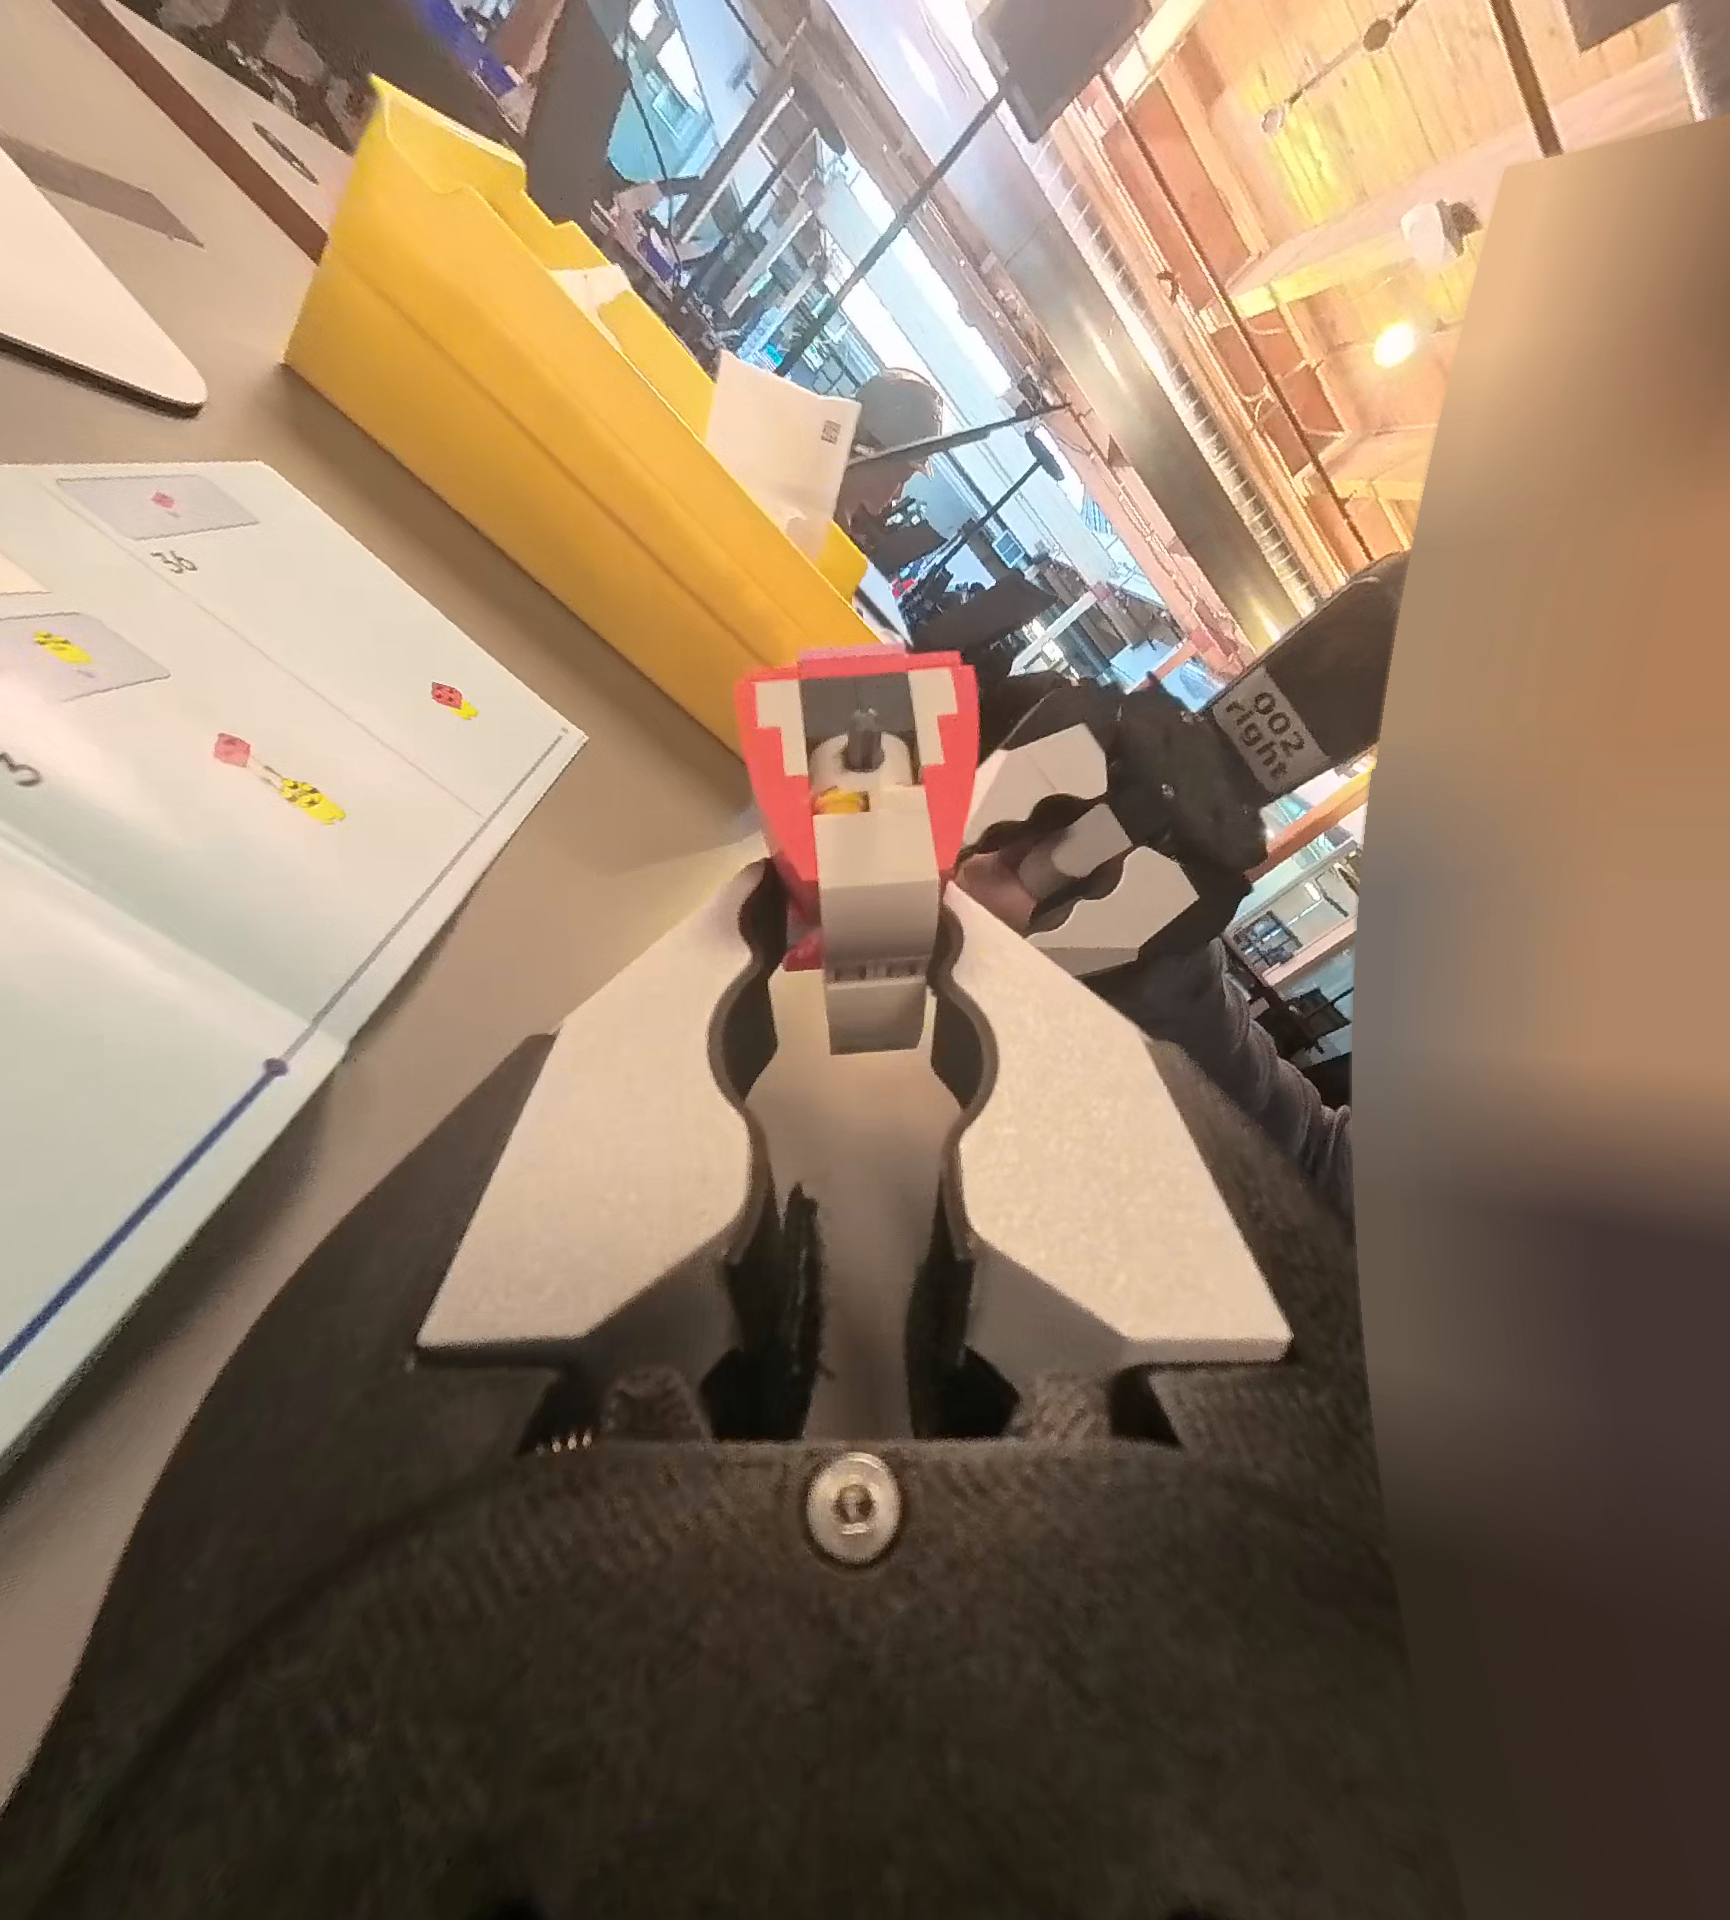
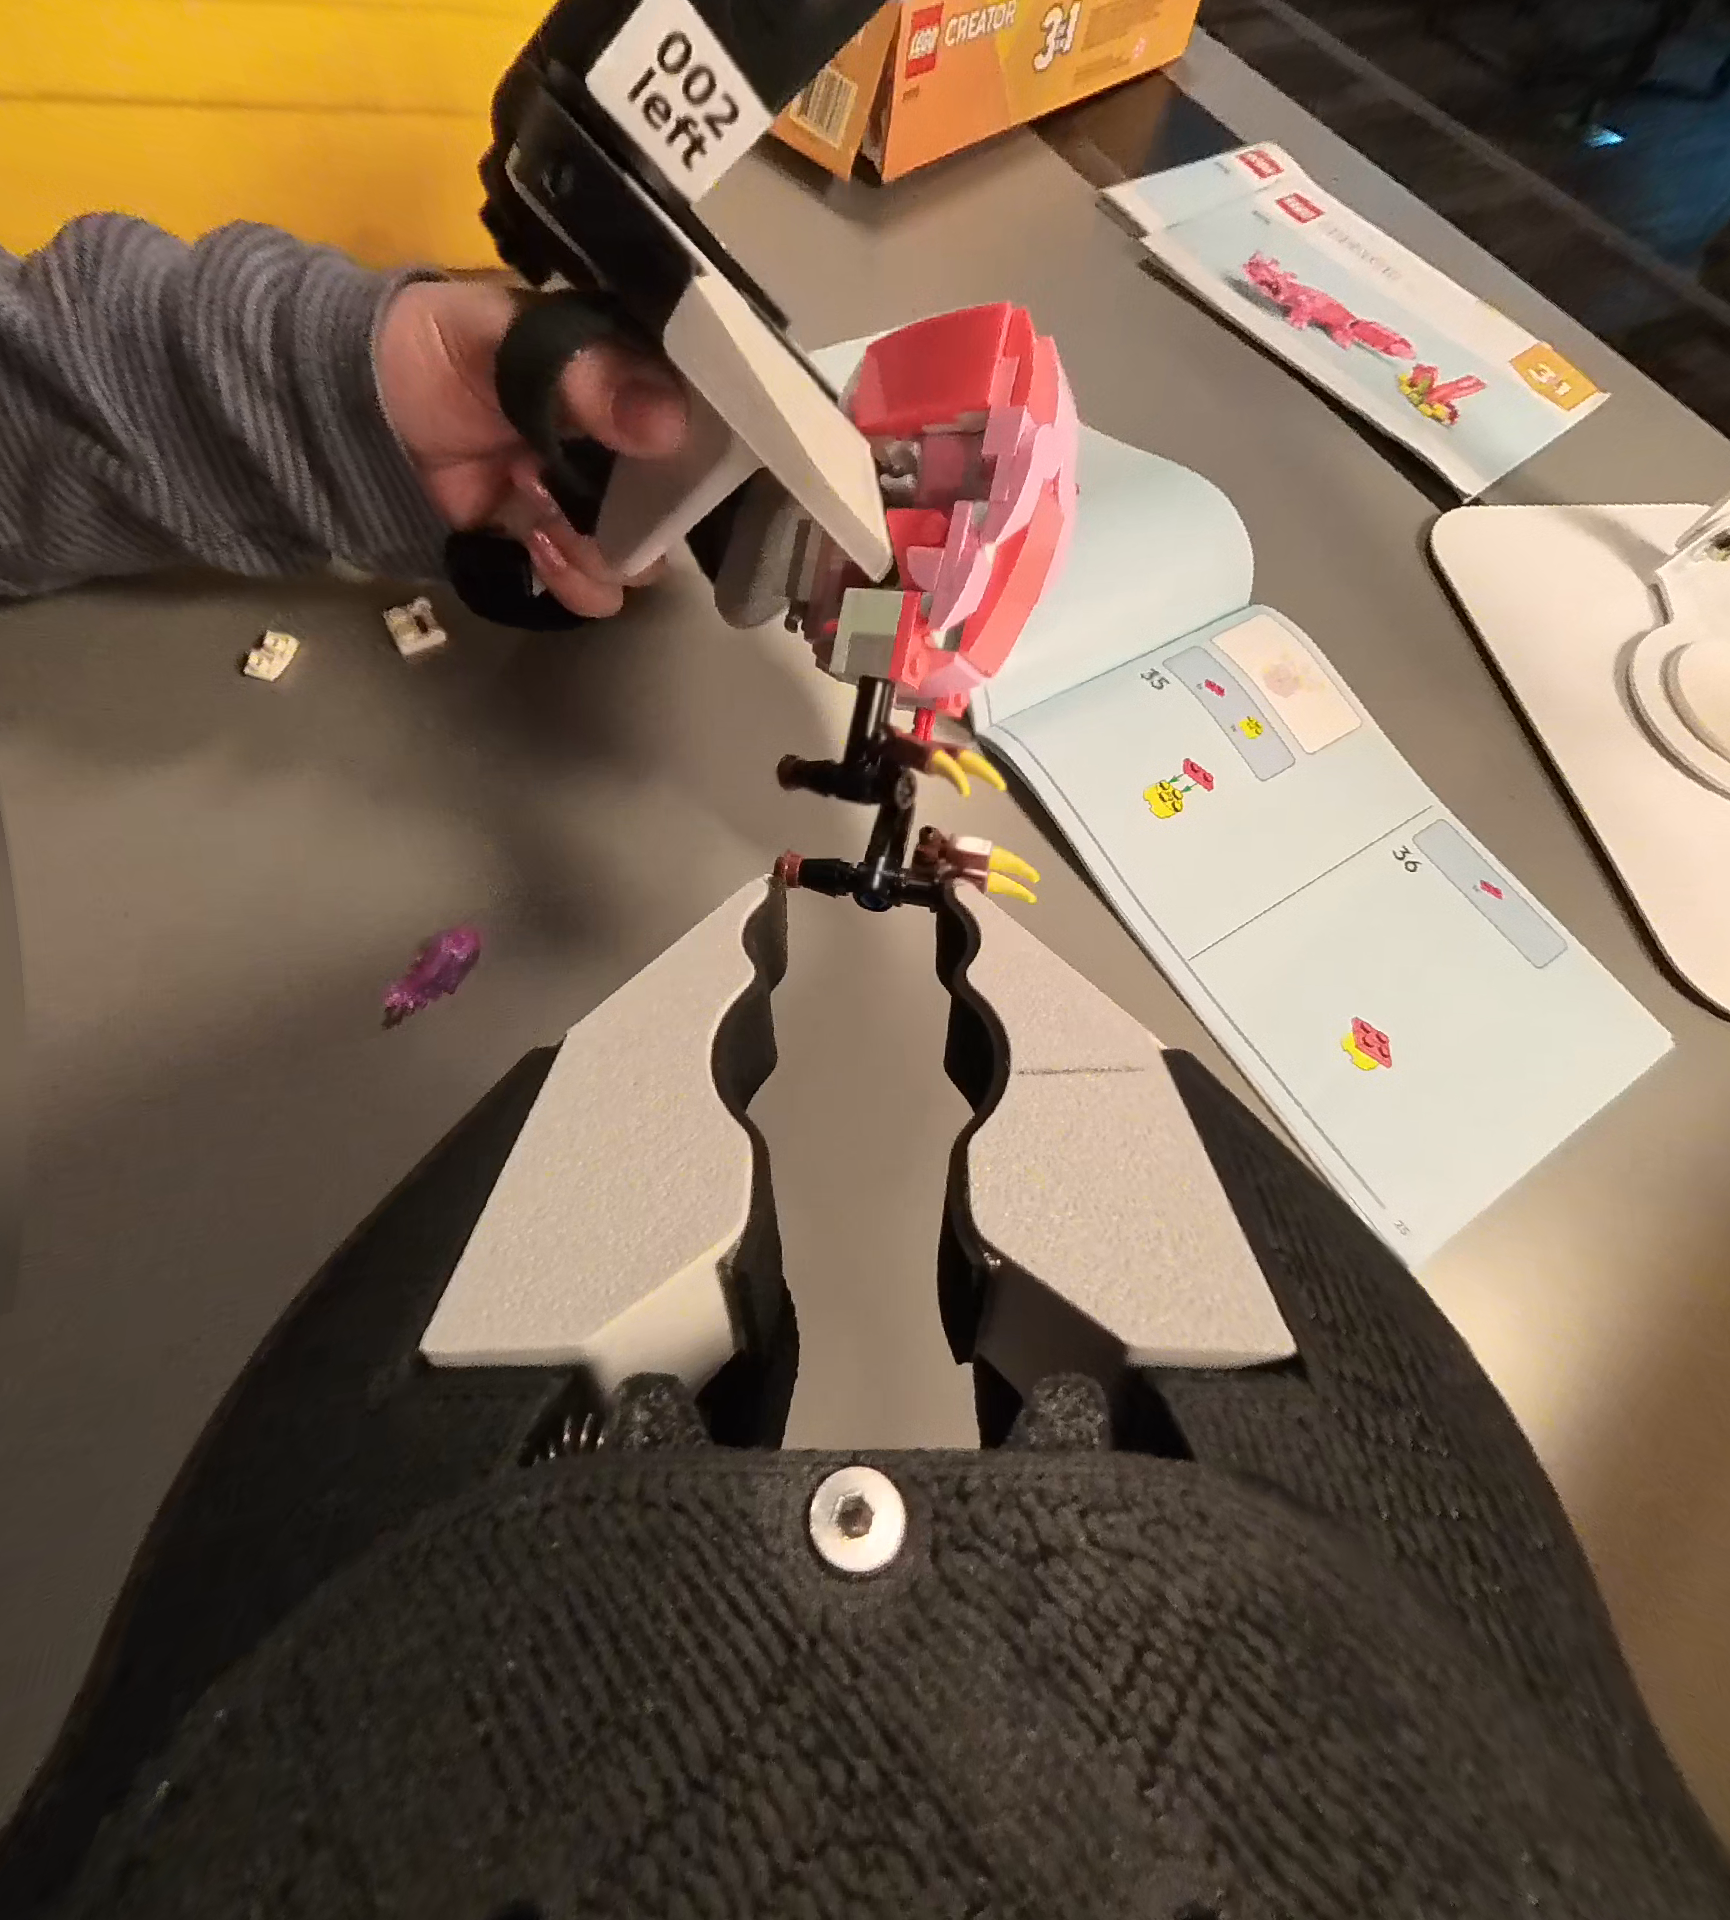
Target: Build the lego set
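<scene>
Two wrist views of one instant. Left wrist view: the left gripper [image 1: 856, 894] is clamped on a red, pink and grey toy-brick model [image 1: 861, 790], both pale fingertips pressing the sides of its grey block core, which runs back between them; the model is held up off the grey-brown tabletop [image 1: 570, 831]; an open pale-blue instruction booklet [image 1: 217, 831] lies to the left, yellow plastic bins [image 1: 528, 416] beyond it; the right gripper [image 1: 1100, 852] shows just past the model, its fingers around a small pale piece.

Right wrist view: the right gripper [image 2: 861, 894] stands with its fingers close at either end of the lower black jointed claw leg [image 2: 871, 883], tipped with yellow claws, that hangs below the model [image 2: 954, 499]; whether the pads press on it cannot be told; the left gripper [image 2: 819, 520] holds the model body above, worked by a hand [image 2: 508, 436]; two small cream bricks [image 2: 341, 639], a purple translucent piece [image 2: 430, 971], an orange cardboard box [image 2: 986, 73] and a white lamp base [image 2: 1671, 748] lie about.

Handling, as a judgement: the model is light and rigid but merely press-fitted, so it may shed parts under twisting; the solid grey core is the safest hold; the thin articulated legs are fragile and will pivot.
</scene>
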The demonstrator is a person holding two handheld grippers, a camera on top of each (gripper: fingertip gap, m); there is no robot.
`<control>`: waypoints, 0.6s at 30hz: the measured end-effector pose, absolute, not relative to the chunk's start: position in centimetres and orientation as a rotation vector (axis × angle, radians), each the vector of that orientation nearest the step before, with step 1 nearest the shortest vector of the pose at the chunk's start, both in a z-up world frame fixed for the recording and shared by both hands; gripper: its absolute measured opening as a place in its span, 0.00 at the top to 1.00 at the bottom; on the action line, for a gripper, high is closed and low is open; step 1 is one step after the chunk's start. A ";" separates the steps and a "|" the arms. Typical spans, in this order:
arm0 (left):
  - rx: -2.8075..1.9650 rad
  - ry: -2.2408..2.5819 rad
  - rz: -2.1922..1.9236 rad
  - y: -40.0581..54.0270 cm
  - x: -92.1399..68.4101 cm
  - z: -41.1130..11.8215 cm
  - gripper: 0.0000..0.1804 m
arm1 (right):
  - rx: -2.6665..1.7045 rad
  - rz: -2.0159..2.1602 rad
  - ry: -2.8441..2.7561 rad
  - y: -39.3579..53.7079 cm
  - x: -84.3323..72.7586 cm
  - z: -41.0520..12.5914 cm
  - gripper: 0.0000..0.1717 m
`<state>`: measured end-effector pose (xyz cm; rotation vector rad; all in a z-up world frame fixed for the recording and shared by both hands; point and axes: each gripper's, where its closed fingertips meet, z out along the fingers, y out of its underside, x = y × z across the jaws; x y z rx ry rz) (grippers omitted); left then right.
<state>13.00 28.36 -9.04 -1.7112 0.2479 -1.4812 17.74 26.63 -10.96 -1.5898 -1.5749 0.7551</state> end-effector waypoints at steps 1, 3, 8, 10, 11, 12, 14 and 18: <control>-1.706 0.241 -1.481 28.4 12.8 -9.0 0.87 | -1.590 0.753 -1.574 26.6 17.7 -10.9 0.84; -1.708 0.226 -1.459 28.7 12.5 -9.0 0.87 | -1.596 0.741 -1.587 26.5 17.8 -10.7 0.84; -1.674 0.195 -1.478 28.8 12.0 -8.6 0.87 | -1.761 0.609 -1.799 26.5 19.9 -12.4 0.84; -1.666 0.188 -1.488 28.8 11.9 -8.5 0.87 | -1.896 0.484 -1.960 26.3 21.9 -13.8 0.84; -1.663 0.188 -1.489 28.8 11.9 -8.5 0.87 | -1.950 0.401 -2.038 26.3 22.9 -14.4 0.84; -1.659 0.189 -1.490 28.8 11.8 -8.4 0.87 | -2.003 0.327 -2.114 26.1 24.0 -14.8 0.84; -1.651 0.190 -1.484 28.8 11.7 -8.2 0.87 | -2.085 0.205 -2.228 25.9 25.5 -15.3 0.84; -1.627 0.180 -1.482 28.8 11.0 -7.8 0.87 | -2.098 0.098 -2.340 26.3 26.6 -16.6 0.84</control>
